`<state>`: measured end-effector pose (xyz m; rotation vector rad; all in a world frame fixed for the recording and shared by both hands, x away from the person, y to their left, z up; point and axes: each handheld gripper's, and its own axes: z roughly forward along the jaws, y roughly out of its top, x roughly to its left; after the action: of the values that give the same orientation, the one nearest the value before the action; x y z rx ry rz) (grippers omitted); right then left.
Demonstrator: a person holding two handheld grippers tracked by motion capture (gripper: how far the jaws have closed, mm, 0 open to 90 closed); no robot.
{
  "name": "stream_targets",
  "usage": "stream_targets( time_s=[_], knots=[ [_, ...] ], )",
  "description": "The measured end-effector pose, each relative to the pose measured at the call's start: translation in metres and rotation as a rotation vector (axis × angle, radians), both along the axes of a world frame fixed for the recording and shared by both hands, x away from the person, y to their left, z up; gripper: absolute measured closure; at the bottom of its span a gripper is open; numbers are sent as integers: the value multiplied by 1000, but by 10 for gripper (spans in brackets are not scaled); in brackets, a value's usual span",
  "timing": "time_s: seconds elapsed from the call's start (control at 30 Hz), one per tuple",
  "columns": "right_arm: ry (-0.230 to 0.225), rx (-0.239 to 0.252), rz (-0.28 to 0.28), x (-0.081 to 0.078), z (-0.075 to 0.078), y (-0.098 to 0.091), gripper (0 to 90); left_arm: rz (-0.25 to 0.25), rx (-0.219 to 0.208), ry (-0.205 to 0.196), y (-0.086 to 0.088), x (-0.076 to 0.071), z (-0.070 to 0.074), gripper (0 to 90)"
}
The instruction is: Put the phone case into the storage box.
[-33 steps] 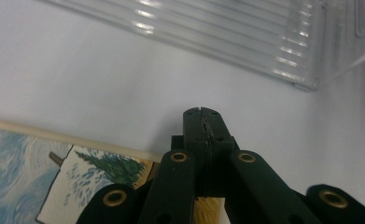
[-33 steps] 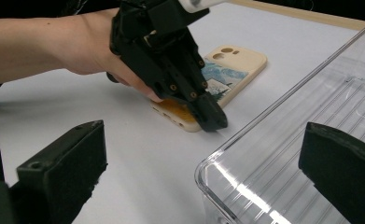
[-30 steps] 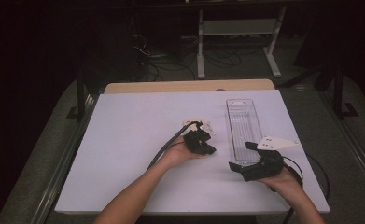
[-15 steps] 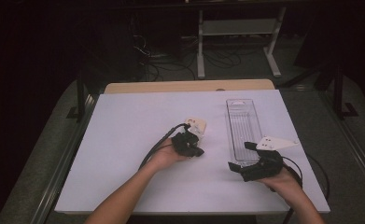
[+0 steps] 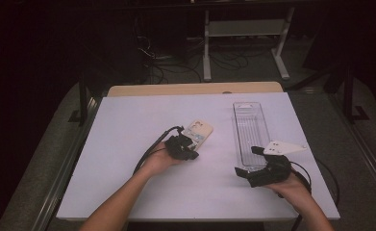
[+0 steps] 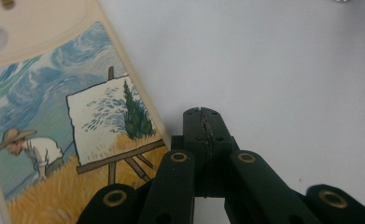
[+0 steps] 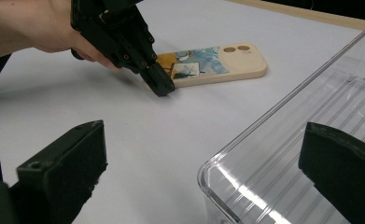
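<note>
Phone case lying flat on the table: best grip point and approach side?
Grip the phone case across its narrow width at mid-length, from above, jaws straddling the long edges. It lies flat, thin and long; the shut left gripper beside its lower end must open first.

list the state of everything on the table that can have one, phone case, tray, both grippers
phone case: lying flat on the table, printed side up, not gripped
clear tray: upright, empty
left gripper: jaws shut, nothing between them, tips on the table beside the phone case's edge
right gripper: jaws open, standing to either side of the clear tray's near end, gripping nothing
</note>
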<state>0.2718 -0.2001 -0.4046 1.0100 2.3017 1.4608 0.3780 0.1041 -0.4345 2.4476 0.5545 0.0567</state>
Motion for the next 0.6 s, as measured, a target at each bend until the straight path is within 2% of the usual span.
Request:
stream_targets(
  time_s=[0.2,0.3,0.43,0.53,0.6],
  knots=[
    [-1,-2,1,0,0,0,7,30,11,-6,13,6,0,900],
    [-3,-4,3,1,0,0,7,47,4,-8,15,7,0,900],
    [-5,-4,5,1,-1,1,7,43,8,-15,15,7,0,900],
    [-4,-6,5,1,-1,1,7,37,-1,-17,17,6,3,899],
    [-4,-3,6,1,-1,1,7,51,-45,-24,20,4,8,892]
  ],
)
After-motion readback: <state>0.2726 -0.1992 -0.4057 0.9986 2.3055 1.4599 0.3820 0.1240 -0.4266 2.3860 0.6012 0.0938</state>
